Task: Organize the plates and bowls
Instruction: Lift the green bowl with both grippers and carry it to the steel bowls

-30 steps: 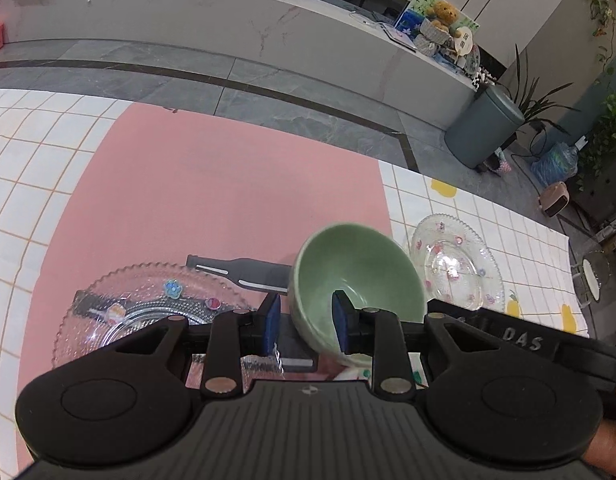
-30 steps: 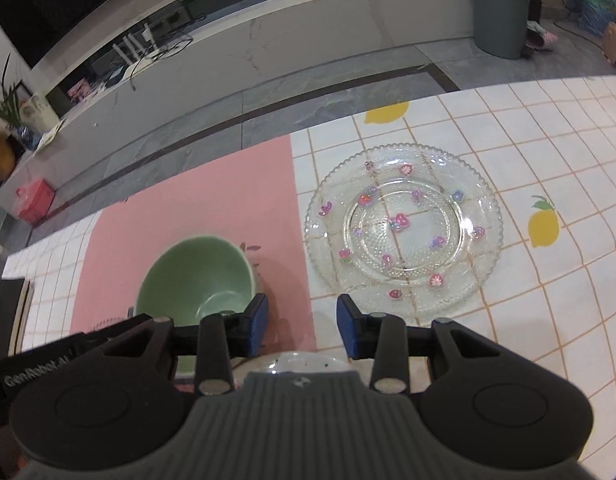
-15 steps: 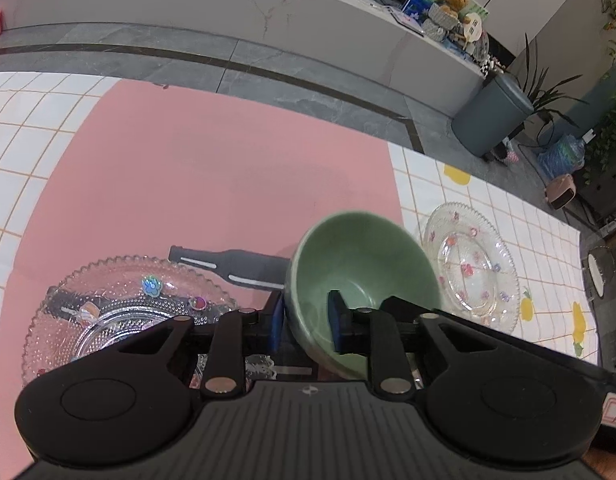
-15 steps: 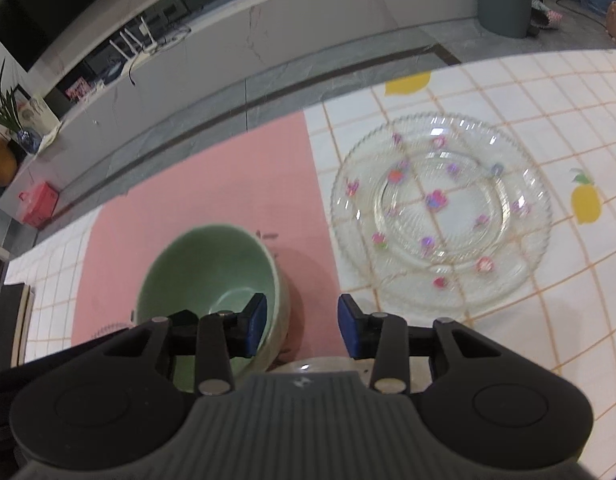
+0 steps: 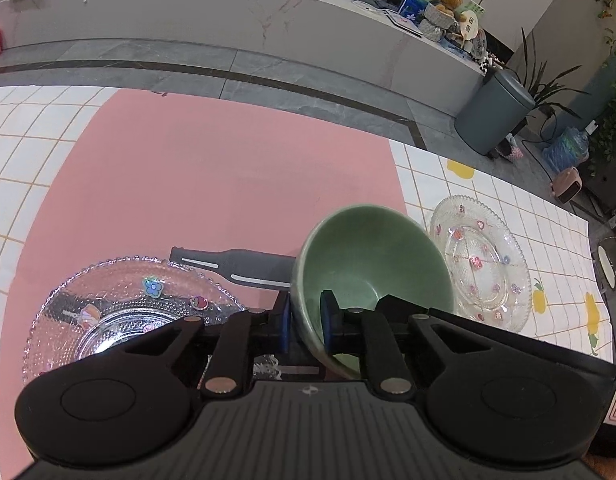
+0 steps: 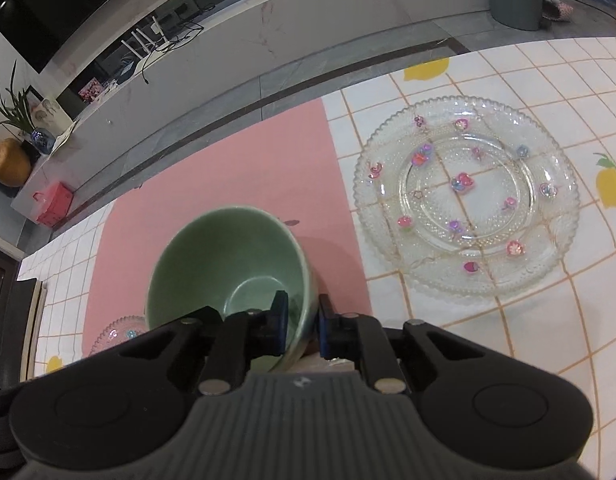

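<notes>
A green bowl (image 5: 371, 256) stands on the pink mat (image 5: 212, 176) between two clear glass plates with coloured stickers. My left gripper (image 5: 306, 320) has its jaws closing on the bowl's near left rim, one pad outside and one inside, both pressing the wall. In the right wrist view the green bowl (image 6: 228, 252) has its near right rim between the closing jaws of my right gripper (image 6: 302, 320), pads tight on it. One glass plate (image 5: 120, 312) lies left of the bowl. The other glass plate (image 6: 467, 196) lies right of it on the tiled cloth.
A dark grey bottle-shaped object (image 5: 236, 264) lies flat on the mat behind the left plate. The table's far edge (image 5: 268, 100) drops to a grey floor, with a long white counter (image 5: 268, 20) and a grey bin (image 5: 491, 116) beyond.
Both grippers have closed from open onto the green bowl's rim. The right gripper came down and left to the bowl first.
</notes>
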Motion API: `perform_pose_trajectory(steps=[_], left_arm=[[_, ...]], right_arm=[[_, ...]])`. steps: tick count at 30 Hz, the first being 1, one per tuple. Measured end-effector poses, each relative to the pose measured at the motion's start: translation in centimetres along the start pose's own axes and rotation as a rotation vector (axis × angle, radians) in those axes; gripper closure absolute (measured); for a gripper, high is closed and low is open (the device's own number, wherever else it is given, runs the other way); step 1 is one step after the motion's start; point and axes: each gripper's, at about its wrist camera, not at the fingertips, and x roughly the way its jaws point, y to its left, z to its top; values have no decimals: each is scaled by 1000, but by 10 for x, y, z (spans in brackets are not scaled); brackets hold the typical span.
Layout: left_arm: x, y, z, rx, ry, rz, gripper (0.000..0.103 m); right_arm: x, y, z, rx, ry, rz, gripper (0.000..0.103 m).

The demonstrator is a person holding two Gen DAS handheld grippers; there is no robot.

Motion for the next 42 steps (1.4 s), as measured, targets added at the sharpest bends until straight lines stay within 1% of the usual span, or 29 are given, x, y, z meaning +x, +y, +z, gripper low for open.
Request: perform_pose_trajectory(steps=[6,14,25,33,42], left_arm=[[-3,0,0,11,1,0,88],[-14,2,-1,-2,1,-12,88],[-36,-4,-7,-1,-8,-3,88],[-65,-11,-14,4,-31,9,88],[-107,-26,-30,4,-61,20,88]], right_arm=[[-4,0,1,11,3,-4,93],[-11,-1,3,20,-1,7,94],[-36,8,-3,13,-15,22,94],[-67,18,-15,-13,-22,30,94],[-120,27,-34,-52,-52,45,93]])
